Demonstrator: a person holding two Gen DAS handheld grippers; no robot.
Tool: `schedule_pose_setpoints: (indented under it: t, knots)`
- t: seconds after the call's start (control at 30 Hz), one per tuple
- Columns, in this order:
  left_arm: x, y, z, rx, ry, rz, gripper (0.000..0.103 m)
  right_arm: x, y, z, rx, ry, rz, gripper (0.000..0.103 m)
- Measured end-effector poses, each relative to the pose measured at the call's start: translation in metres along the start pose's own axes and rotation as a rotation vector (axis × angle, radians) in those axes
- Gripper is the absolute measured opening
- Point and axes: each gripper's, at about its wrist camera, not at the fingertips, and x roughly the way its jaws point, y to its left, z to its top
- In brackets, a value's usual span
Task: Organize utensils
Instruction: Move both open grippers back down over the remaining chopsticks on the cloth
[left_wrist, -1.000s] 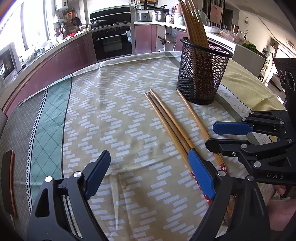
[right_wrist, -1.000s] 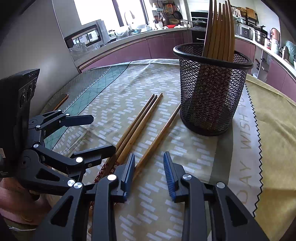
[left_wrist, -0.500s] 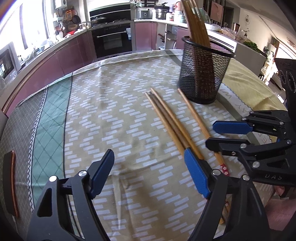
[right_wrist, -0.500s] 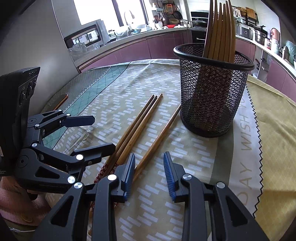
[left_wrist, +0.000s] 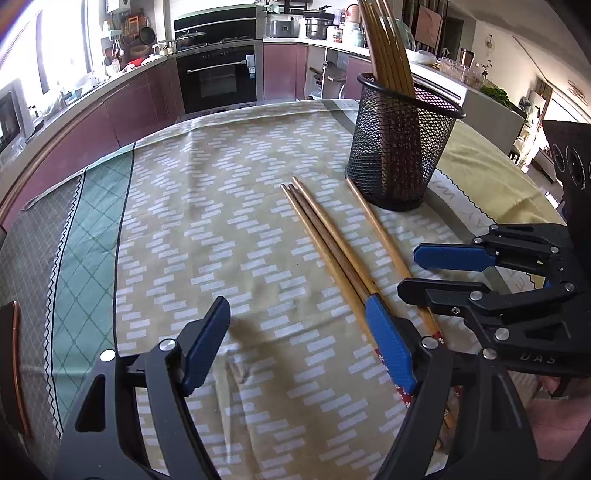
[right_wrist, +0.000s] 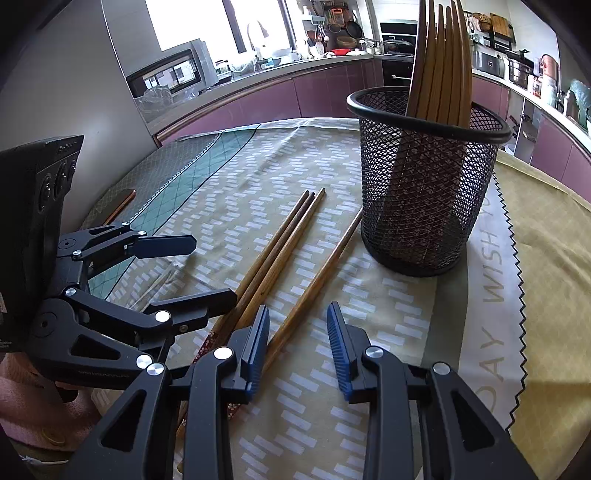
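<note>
the tablecloth (right_wrist: 491, 280) carries grey capital letters along its pale band beside the zigzag border, reading "day wish" and then a further letter that looks like a y, cut off behind the mesh holder (right_wrist: 424, 184); in the left wrist view the same band shows only broken letter parts that cannot be read. the black frame of the right gripper (left_wrist: 436, 273) bears small raised letters "das", and the left gripper (right_wrist: 207, 269) has a line of tiny embossed print on its frame, too small to read
</note>
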Motion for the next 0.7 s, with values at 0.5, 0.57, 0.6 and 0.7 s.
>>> schedule_pose_setpoints:
  t: [0.5,0.57,0.6,0.7]
  knots:
    - [0.002,-0.002,0.003,-0.006,0.008,-0.022,0.071,0.0,-0.002,0.001,0.009,-0.004,0.006,0.029]
    - [0.004,0.001,0.003,-0.021,0.01,-0.029,0.073,0.0,-0.004,0.001,0.015,-0.005,0.011,0.029]
    - [0.004,0.002,0.003,-0.027,0.013,-0.02,0.073,0.0,-0.004,0.001,0.012,-0.005,0.009,0.029]
    - [0.006,0.004,0.001,-0.018,0.021,0.0,0.069,0.001,-0.002,0.001,0.008,-0.006,0.007,0.03]
